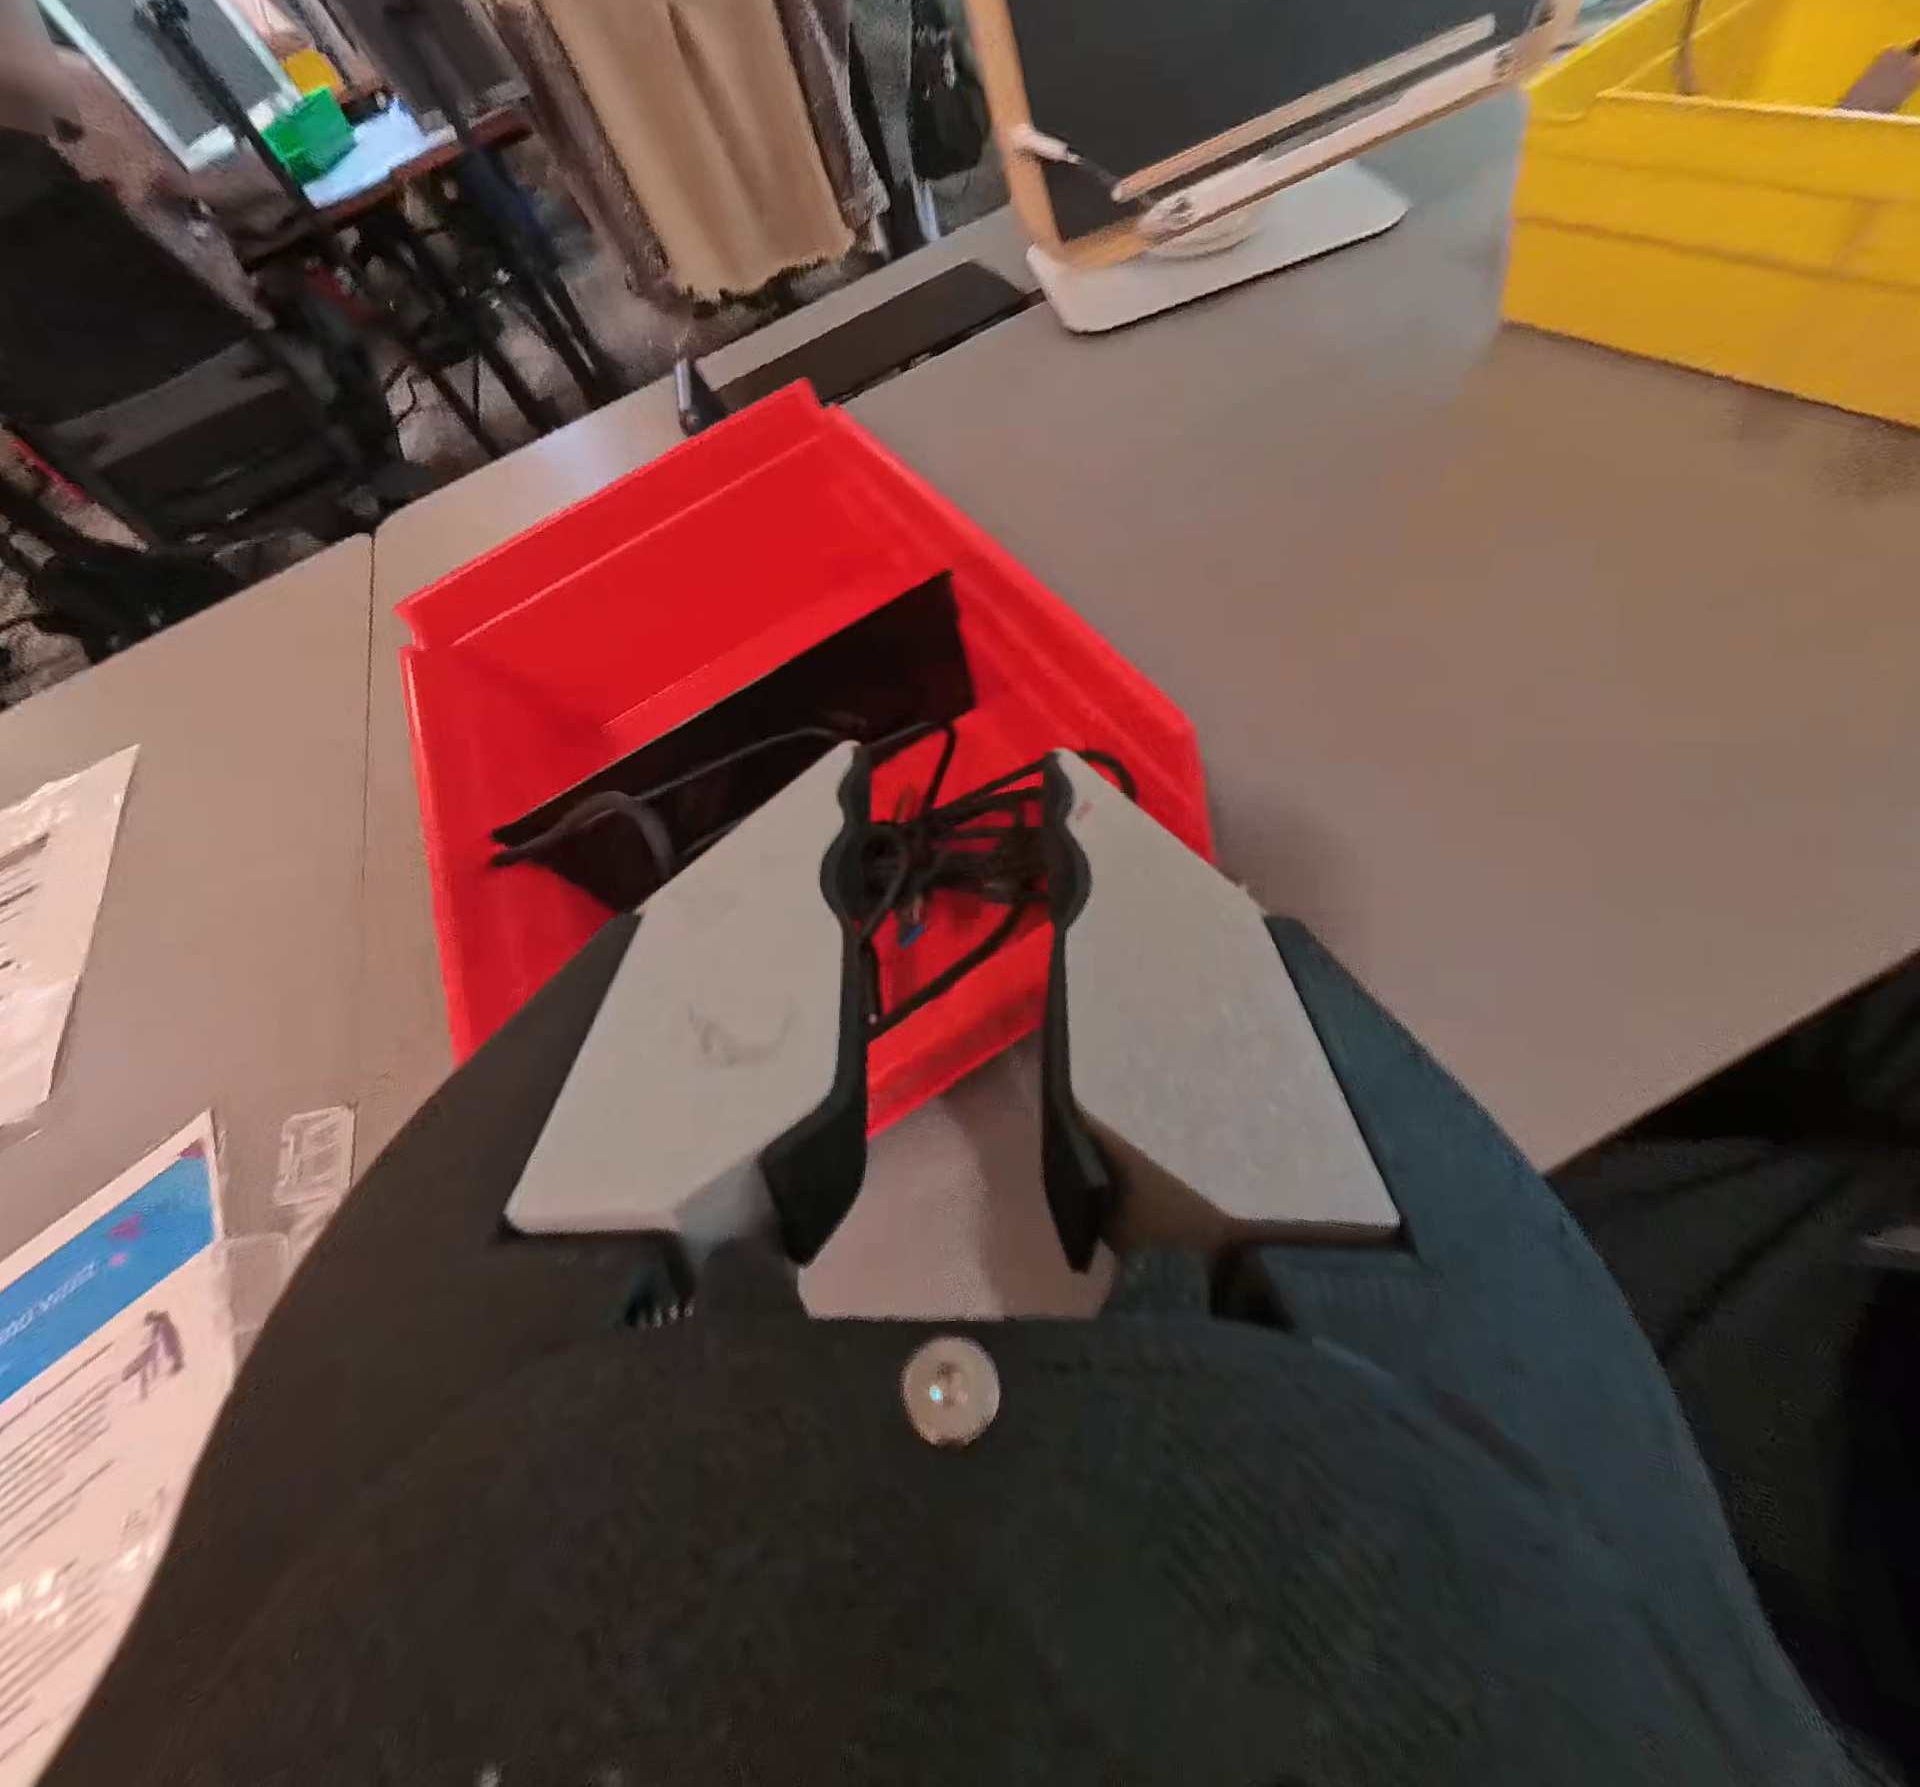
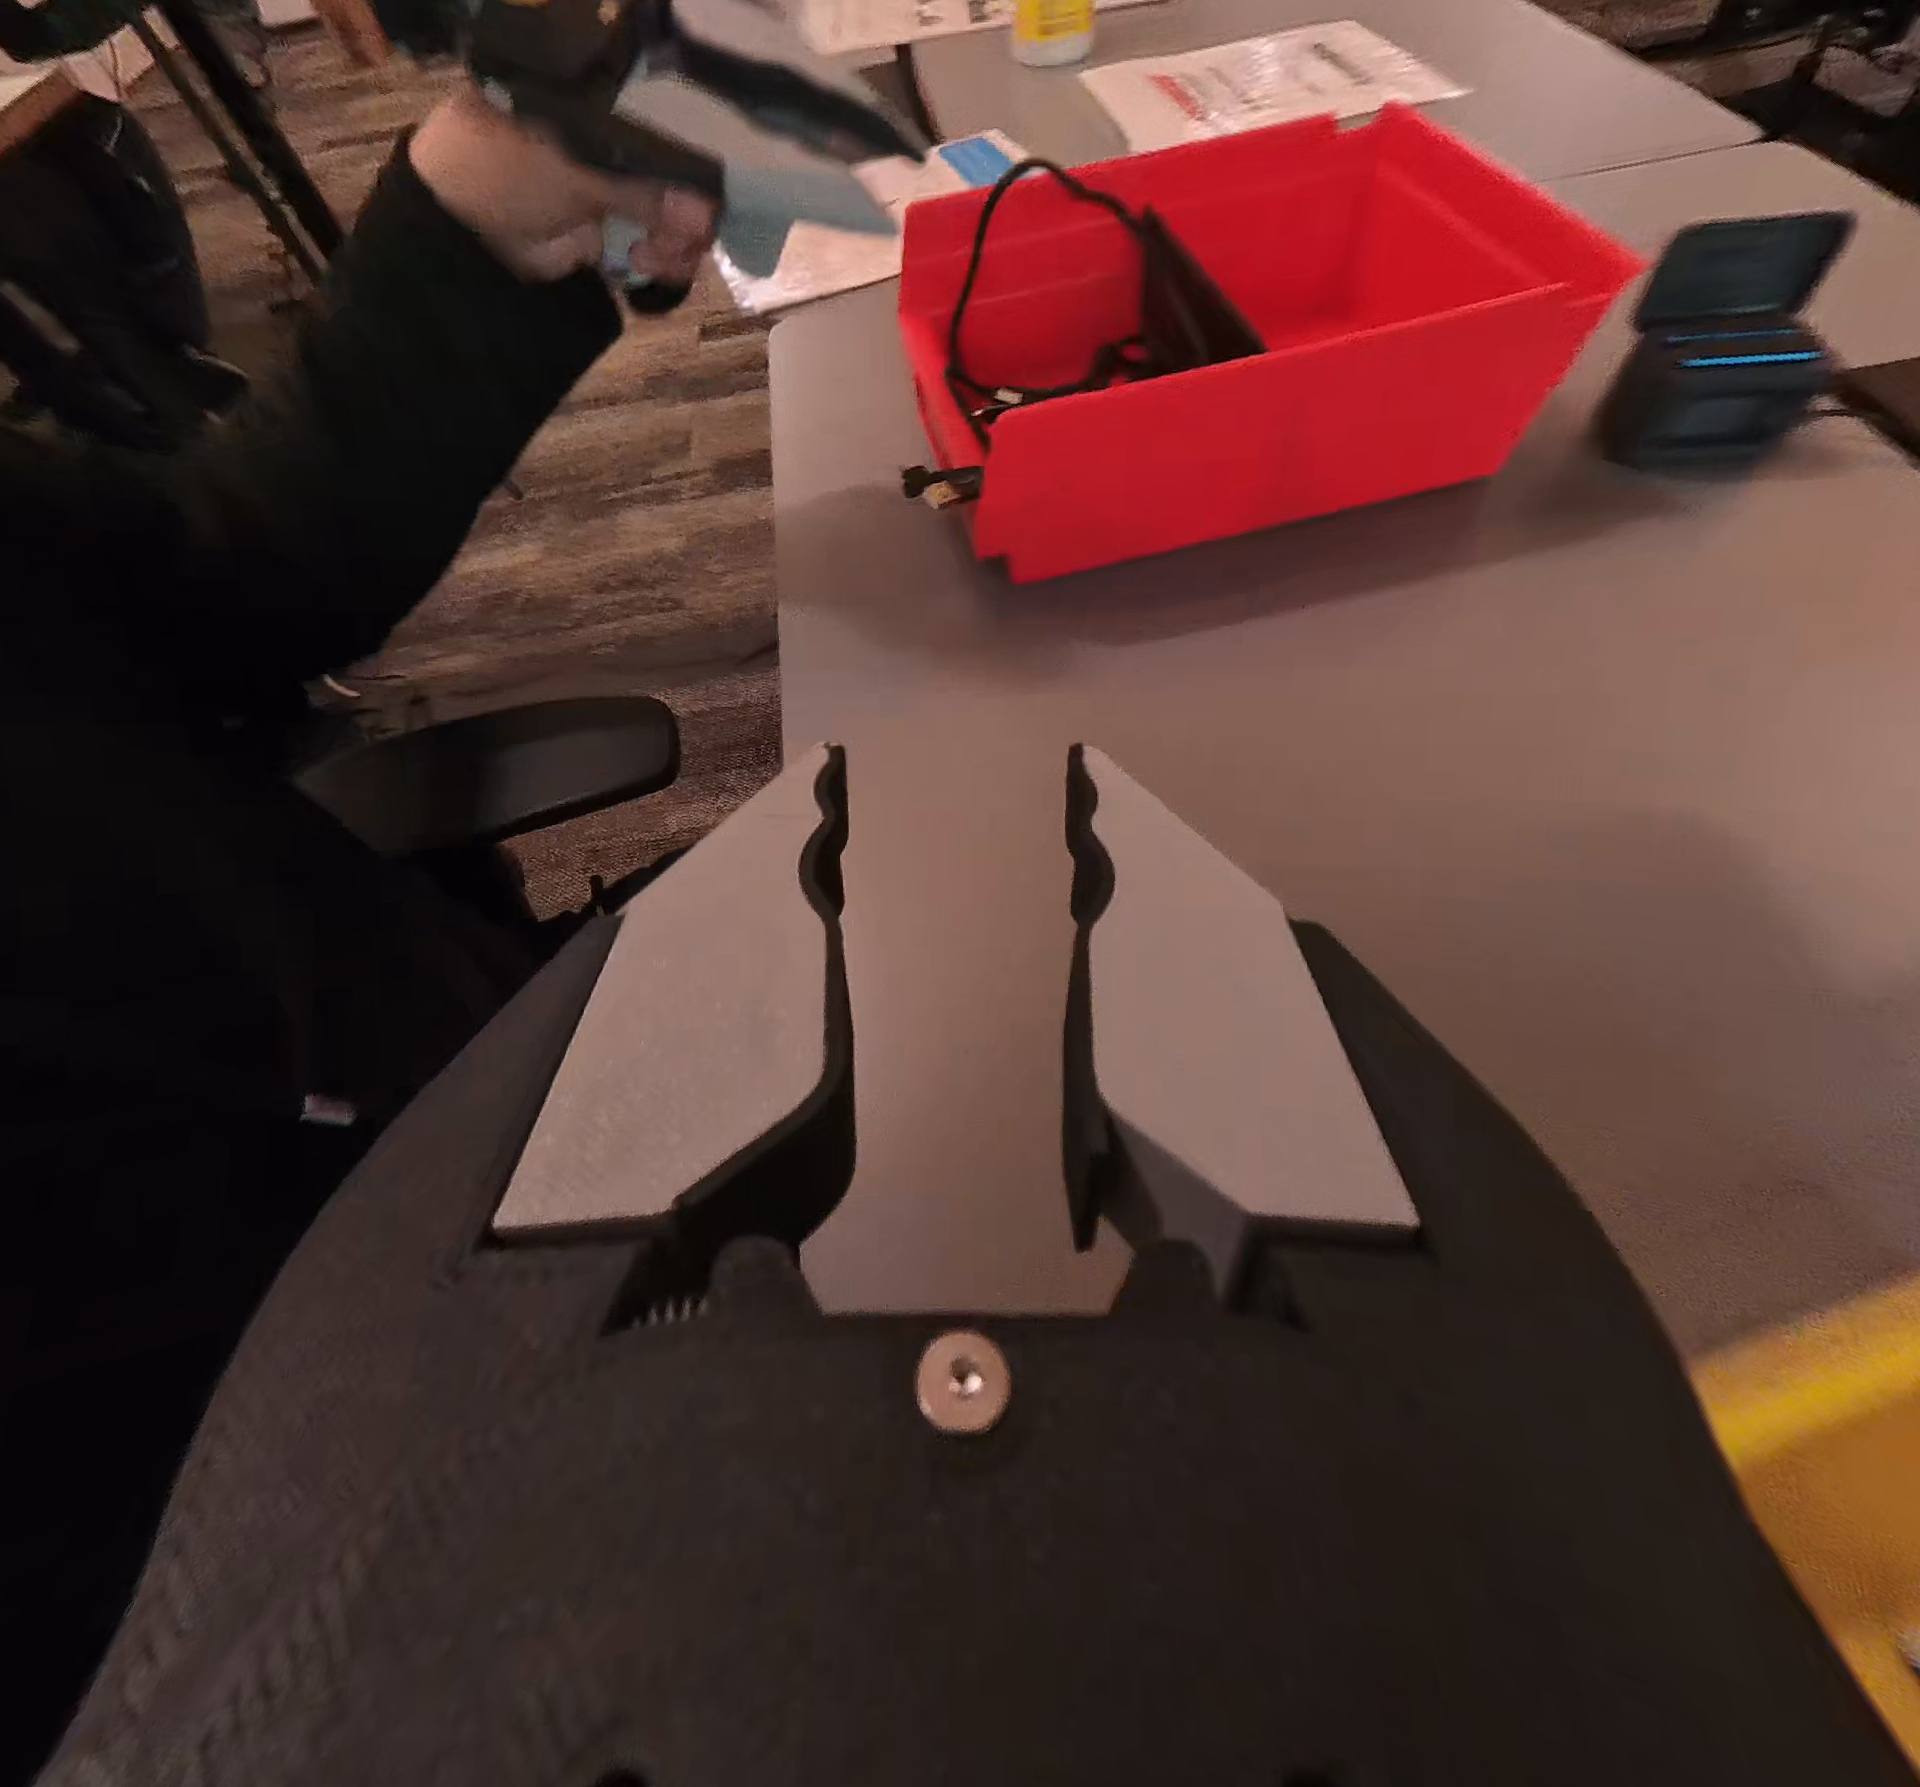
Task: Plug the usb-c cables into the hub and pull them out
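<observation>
1. Presently my left gripper (image 1: pixel 954 781) hangs just above the near end of the red bin (image 1: pixel 665 584), jaws apart, nothing between them.
2. Inside the red bin, on the near side of its black divider (image 1: pixel 790 709), lies the tangle of black usb-c cables (image 1: pixel 966 849). One loop (image 2: pixel 1023 220) arches above the bin's rim, and a connector end (image 2: pixel 940 482) pokes out at the bin's near corner, over the grey table (image 2: pixel 1455 750).
3. My right gripper (image 2: pixel 956 761) sits well back from the red bin over bare table, jaws apart and empty.
4. Hub: I cannot pick it out with certainty. It may lie among the cables in the bin; the dark device (image 2: pixel 1725 355) just beyond the bin's far end is too blurred to identify.
5. Progress, in my judgement: nothing is done. No cable is held and none is seen plugged in.
6. Remaining: take cables and hub from the bin, insert each plug, then withdraw each.
</observation>
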A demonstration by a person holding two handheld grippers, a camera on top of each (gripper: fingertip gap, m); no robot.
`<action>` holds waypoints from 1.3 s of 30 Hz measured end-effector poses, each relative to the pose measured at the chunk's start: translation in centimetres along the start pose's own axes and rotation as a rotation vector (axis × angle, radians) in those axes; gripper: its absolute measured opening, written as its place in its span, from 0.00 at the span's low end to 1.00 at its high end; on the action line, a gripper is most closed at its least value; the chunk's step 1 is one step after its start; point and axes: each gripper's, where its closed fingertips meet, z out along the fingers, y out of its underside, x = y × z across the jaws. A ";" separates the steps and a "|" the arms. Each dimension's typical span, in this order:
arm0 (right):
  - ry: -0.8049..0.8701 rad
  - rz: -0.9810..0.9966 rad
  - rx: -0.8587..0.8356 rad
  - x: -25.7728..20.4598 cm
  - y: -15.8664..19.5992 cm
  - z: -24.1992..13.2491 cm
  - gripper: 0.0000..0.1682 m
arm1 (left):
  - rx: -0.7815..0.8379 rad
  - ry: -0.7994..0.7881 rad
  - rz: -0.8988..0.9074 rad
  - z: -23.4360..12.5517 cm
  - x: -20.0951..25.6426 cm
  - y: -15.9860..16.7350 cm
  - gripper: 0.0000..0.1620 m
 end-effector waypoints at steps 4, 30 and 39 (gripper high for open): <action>0.059 0.023 -0.013 1.8 2.3 6.2 0.23 | -0.053 0.003 0.000 2.4 -2.6 -0.7 0.20; 0.126 0.161 0.074 7.8 7.2 9.2 0.23 | -0.802 0.575 0.253 18.9 -9.3 6.3 0.21; 0.099 0.174 0.072 7.6 7.3 9.3 0.22 | -1.057 0.820 0.266 18.5 -6.2 9.8 0.00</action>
